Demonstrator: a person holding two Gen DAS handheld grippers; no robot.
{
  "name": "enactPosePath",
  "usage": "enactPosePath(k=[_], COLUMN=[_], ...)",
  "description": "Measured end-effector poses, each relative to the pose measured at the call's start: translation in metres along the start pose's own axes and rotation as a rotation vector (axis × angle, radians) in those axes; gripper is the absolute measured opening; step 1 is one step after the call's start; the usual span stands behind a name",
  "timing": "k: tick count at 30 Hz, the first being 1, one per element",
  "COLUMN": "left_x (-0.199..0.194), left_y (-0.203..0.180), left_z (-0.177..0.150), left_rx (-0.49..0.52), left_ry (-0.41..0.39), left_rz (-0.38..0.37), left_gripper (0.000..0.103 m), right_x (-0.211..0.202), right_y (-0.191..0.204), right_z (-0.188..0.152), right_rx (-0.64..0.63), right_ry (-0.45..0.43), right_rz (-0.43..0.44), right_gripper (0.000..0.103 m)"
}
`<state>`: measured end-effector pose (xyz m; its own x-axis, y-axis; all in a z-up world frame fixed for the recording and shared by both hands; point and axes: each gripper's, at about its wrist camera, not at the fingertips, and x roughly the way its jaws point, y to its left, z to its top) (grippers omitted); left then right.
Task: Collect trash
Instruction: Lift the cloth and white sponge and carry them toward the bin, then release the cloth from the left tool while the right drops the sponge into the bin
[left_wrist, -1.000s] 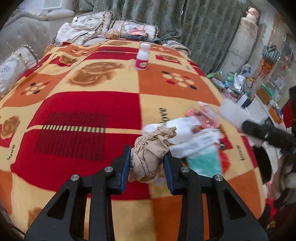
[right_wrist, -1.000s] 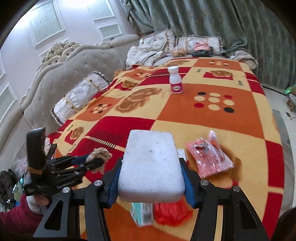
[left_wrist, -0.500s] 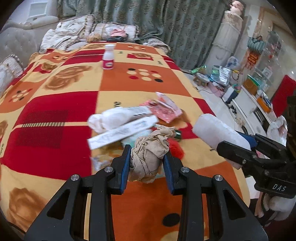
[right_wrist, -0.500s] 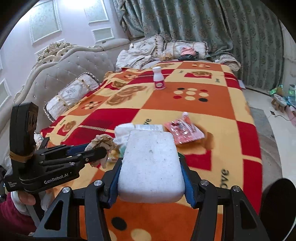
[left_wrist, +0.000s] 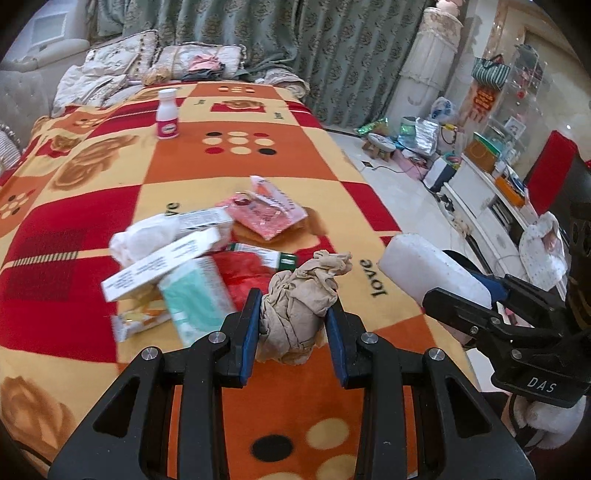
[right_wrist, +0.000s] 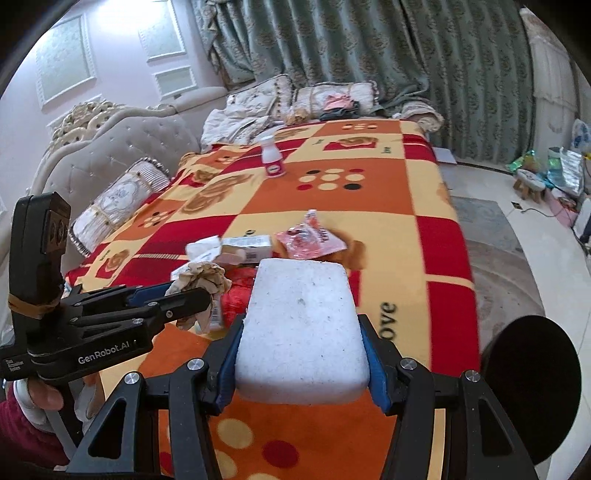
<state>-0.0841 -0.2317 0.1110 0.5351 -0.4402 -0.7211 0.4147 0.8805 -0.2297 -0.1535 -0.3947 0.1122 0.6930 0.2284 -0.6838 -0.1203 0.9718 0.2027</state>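
The left gripper (left_wrist: 291, 325) has its fingers (left_wrist: 248, 332) closed on a crumpled beige wad (left_wrist: 299, 302), which fills the gap between the blue pads; whether it is paper or cloth is hard to tell. The right gripper (right_wrist: 301, 354) grips a white foam block (right_wrist: 301, 325) by its two long sides — the block hides everything directly behind it. Both hover over the near end of a bed covered by a red, orange and yellow blanket (left_wrist: 236, 166). A bare thumb and a dark red sleeve (right_wrist: 22, 435) show at the lower left edge of the right wrist view, mostly cut off.

Just beyond the fingers lies the trash pile: a teal packet (left_wrist: 199, 299), motion-blurred, a long white box (left_wrist: 159, 269) tilted over it, a red plastic bag (left_wrist: 247, 269) partly buried, a white crumpled tissue (left_wrist: 144, 240), and a pink wrapper (left_wrist: 266, 214) a little apart. Print on the boxes is unreadable.

Farther up the bed a small white bottle with a pink label (left_wrist: 167, 116) stands upright, alone. Beyond it — pillows (right_wrist: 258, 103) and green curtains (left_wrist: 332, 44).
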Motion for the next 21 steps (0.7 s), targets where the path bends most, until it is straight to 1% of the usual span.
enactPosePath(k=[7,15,21], left_x=[0.016,0.035,0.053], left_y=[-0.036,-0.086,-0.126], left_z=[0.003,0.008,0.008], left_rx=[0.039,0.103,0.164], left_ry=[0.016,0.028,0.038], left_rz=[-0.032,-0.08,-0.081], left_gripper=[0.031,0.031,0.031], right_x=[-0.018,-0.039,-0.058], right_y=[-0.031,-0.069,-0.107], right_z=[-0.008,-0.019,-0.033], right_rx=[0.036,0.087,0.148], right_ry=[-0.017,-0.033,-0.042], right_rz=[-0.06,-0.133,-0.196], right_gripper=[0.055,0.055,0.055])
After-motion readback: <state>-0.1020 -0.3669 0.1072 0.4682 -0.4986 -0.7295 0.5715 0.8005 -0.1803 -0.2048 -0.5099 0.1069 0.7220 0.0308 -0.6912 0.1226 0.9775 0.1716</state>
